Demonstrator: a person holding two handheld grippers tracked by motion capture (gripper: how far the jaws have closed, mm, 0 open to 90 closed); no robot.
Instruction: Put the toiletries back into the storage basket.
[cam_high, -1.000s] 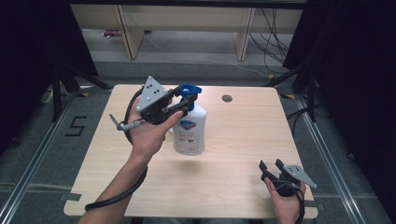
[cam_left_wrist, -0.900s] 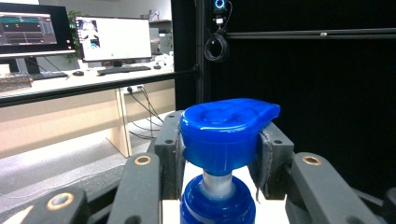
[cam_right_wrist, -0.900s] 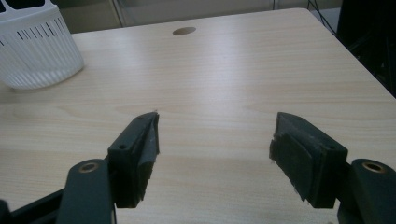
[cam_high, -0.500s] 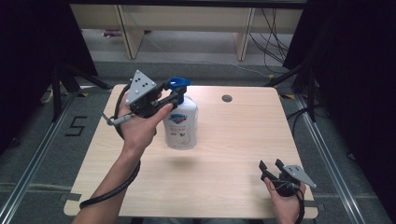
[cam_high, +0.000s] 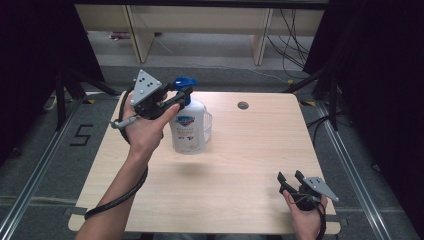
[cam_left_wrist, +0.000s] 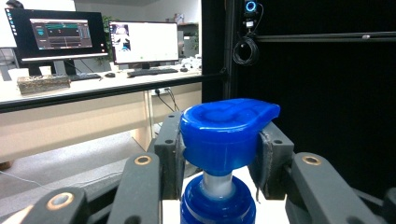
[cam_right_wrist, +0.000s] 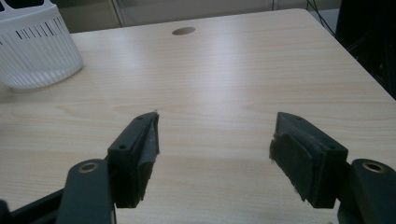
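Nearest the table's (cam_high: 240, 200) front edge, at its right corner: right gripper (cam_high: 291, 181) in a hand, jaws spread wide with nothing between, resting low over bare wood, well apart from the soap bottle (cam_high: 190, 131). From the right gripper view, same jaws open over the tabletop, and farther off, toward the upper left, a white slotted basket (cam_right_wrist: 39, 51) standing on the wood plus a round cable hole (cam_right_wrist: 183, 31) near the far edge; from the high view the basket mostly hidden behind the bottle, only a pale rim peeking out at the bottle's right. Farther in, left of centre: left gripper (cam_high: 176, 100) clamped on the blue pump head (cam_high: 184, 83) of the bottle, the bottle hanging upright from that grip, whether off the wood or touching cannot be told. From the left gripper view, pads pressed on both sides of the pump head (cam_left_wrist: 226, 133), white neck and blue collar below; beyond the bottle, a desk with two lit monitors (cam_left_wrist: 98, 39), unseen from above. Beyond the bottle on the table, the cable hole (cam_high: 243, 105).
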